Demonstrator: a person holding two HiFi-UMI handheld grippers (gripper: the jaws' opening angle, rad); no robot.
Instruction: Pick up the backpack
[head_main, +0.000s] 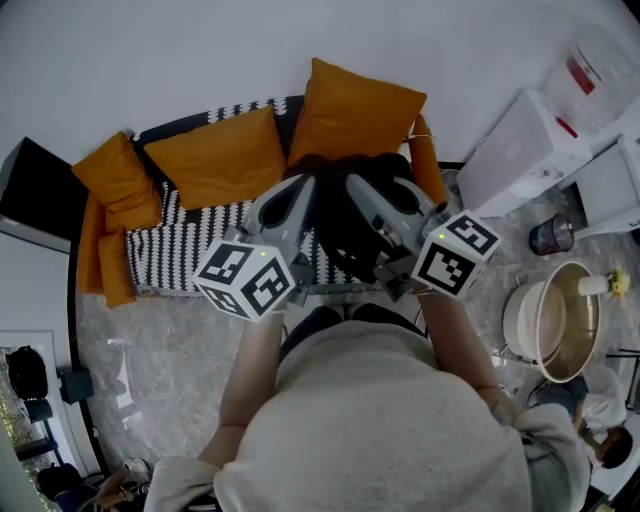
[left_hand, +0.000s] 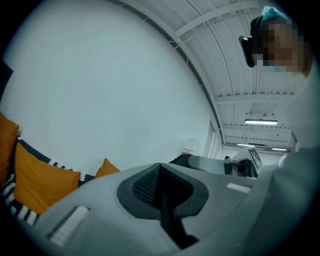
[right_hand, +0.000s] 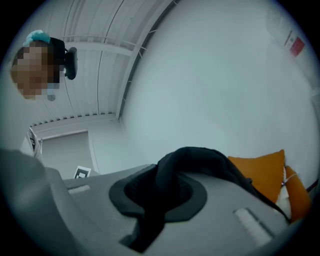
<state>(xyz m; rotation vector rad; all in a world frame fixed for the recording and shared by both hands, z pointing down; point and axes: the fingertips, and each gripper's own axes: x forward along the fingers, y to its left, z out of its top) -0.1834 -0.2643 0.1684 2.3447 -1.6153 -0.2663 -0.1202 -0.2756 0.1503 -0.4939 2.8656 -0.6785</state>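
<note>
The black backpack (head_main: 350, 215) is gripped over a striped sofa (head_main: 190, 240) with orange cushions (head_main: 215, 155). Its strap (right_hand: 200, 160) is clamped in the right gripper (head_main: 358, 190), and dark fabric is pinched in the left gripper (head_main: 298, 192). A bowl (head_main: 560, 320) is seen only in the head view, the ceiling (right_hand: 100, 60) only in the gripper views.

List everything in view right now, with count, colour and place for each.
backpack: one, black, over the sofa seat, between both grippers
sofa: one, black-and-white patterned, against the wall
cushions: three, orange, along the sofa back
bolsters: two, orange, one at each sofa end
screen: one, black, left of the sofa
boxes: two, white, right of the sofa
basin: one, beige, floor at right
left gripper: one, grey, shut on backpack fabric
right gripper: one, grey, shut on backpack fabric
</note>
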